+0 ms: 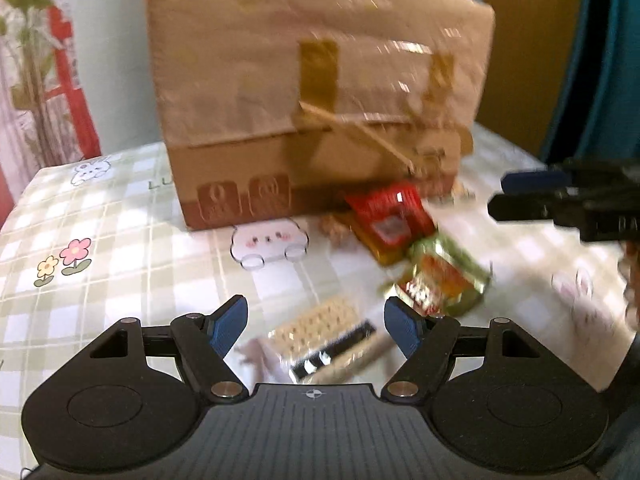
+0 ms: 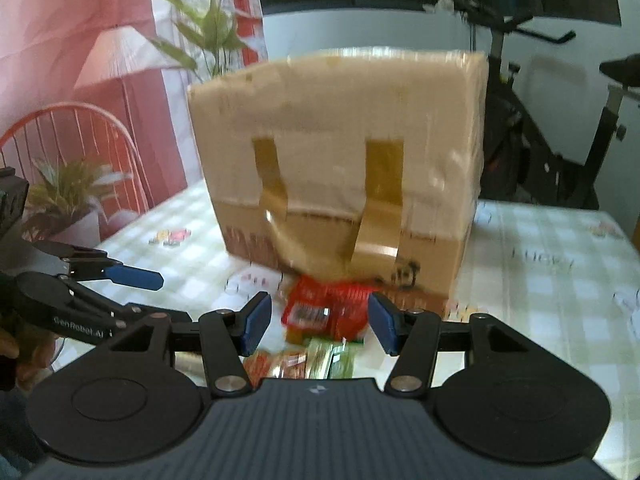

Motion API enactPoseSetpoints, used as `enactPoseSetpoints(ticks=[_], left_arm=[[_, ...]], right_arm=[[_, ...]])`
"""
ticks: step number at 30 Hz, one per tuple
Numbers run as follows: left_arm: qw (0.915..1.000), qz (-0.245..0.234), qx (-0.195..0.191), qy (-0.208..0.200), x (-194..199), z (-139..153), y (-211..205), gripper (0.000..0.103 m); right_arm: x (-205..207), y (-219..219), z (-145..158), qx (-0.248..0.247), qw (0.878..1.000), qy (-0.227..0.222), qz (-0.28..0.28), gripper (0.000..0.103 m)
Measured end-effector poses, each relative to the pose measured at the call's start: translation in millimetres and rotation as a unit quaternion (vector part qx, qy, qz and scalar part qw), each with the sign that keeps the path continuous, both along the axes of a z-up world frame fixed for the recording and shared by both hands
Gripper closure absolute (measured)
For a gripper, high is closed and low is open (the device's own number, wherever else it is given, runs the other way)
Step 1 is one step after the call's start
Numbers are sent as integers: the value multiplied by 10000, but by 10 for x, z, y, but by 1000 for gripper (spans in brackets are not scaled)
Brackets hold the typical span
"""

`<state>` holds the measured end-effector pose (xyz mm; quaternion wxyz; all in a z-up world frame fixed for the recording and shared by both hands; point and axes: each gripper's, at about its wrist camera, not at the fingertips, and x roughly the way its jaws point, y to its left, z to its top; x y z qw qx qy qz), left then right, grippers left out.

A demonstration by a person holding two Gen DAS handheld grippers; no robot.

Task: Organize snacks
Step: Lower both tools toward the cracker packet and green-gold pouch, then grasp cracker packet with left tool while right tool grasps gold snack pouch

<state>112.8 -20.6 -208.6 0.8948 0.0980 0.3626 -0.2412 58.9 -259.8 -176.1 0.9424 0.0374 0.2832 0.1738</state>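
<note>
left claw (image 1: 316,326): apart, cracker pack (image 1: 326,340) lying between its fingers, unclamped
right claw (image 2: 318,322): apart, above red packet (image 2: 324,312)
snacks: mid-desk (image 1: 120,240), before cardboard box (image 1: 316,92)

A table is covered by a pale green checked cloth (image 1: 120,216) printed with cartoon rabbits and small flowers. Beyond its left edge stand a red wire-backed chair (image 2: 76,128), a potted plant (image 2: 72,200) and tall green leaves (image 2: 208,20) against pink and red curtains. An exercise bike (image 2: 532,120) stands behind the table at the right.
</note>
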Motion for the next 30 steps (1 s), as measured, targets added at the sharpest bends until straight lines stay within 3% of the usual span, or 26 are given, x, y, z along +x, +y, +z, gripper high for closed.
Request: enactPoseSetpoints(ticks=[5,13,21,24,27,30], left_arm=[[9990,-260,360,-14,-27,-134,-37,25],[9980,-339,529,10,140,-252,-212,25],[9953,930,147,245,279,-299,-10,27],[9929,1153,155,244,213,-291,65,28],[9902,1374,73,240,147,-264,154,31],[9866,1608,-85,268,98,-248,222,33]], right_arm=[[-5,3,-111,57,9997,228,-18,46],[2,24,-196,-6,9990,454,-8,46],[-2,100,-326,-238,9973,681,111,46],[9,175,-390,-670,9950,710,206,46],[39,269,-432,-1225,9893,650,463,33],[67,369,-454,-1661,9806,515,906,31]])
